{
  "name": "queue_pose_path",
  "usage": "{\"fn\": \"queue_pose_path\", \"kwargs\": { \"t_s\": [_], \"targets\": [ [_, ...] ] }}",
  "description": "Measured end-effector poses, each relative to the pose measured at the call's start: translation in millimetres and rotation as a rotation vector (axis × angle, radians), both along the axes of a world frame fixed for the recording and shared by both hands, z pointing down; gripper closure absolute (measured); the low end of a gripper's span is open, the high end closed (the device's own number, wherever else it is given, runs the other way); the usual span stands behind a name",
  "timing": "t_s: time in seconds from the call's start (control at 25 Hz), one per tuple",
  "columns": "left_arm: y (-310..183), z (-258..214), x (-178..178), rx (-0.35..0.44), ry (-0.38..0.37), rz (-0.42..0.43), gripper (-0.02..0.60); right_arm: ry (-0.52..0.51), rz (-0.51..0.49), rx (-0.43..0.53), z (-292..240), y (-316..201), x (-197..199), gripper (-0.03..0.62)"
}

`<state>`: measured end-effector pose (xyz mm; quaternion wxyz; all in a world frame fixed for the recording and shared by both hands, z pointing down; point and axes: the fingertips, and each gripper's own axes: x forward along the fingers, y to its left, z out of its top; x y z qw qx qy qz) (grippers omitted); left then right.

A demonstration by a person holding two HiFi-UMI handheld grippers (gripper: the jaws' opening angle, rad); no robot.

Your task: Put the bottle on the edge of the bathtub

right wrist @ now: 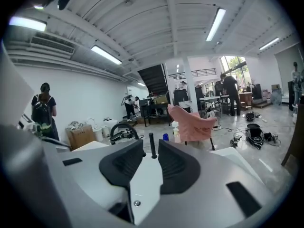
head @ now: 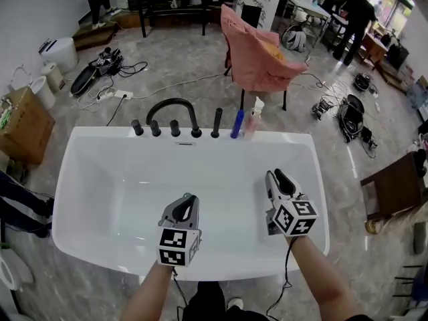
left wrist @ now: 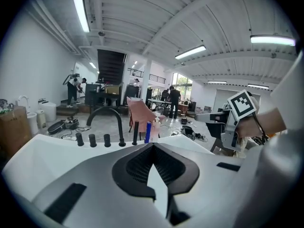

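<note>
With the left gripper's (head: 189,198) jaws clenched empty and the right gripper's (head: 275,174) slightly parted, the pale pink plastic pump bottle (head: 253,118) on the white bathtub's (head: 100,134) far edge looks light, slippery, best gripped mid-body.

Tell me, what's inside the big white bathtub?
Only smooth white walls show inside the bathtub; the bottle stands on its far rim. The left gripper and right gripper hang over the near part, hiding the bottom beneath them.
</note>
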<state>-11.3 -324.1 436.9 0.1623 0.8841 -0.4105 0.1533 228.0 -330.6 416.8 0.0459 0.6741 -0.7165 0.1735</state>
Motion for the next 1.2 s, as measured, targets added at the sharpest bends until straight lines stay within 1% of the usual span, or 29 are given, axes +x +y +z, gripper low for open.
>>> {"fn": "queue_pose_path", "kwargs": {
  "t_s": [0.08,0.16,0.4,0.68,0.8,1.0,1.2],
  "targets": [
    [15,-3,-3,-0.011,-0.001,-0.013,0.566,0.019,-0.025,-0.001,-4,19,-8,0.517],
    [30,-8,-2,-0.012,-0.006,-0.02,0.566,0.02,-0.032,0.008,-11,36,-11,0.534],
    [75,-38,16,0.009,-0.009,-0.002,0.566,0.002,0.023,0.069,-46,94,0,0.576],
    [143,-77,32,0.05,0.003,0.014,0.566,-0.053,0.033,0.094,-77,175,11,0.577],
    [178,-88,33,0.064,0.014,0.017,0.566,-0.069,0.018,0.115,-89,214,6,0.577],
    [240,-103,37,0.071,0.029,0.01,0.566,-0.067,-0.015,0.139,-106,279,0,0.577],
    [310,-107,28,0.084,0.025,0.026,0.566,-0.059,-0.044,0.158,-114,344,-14,0.577]
  ]
}}
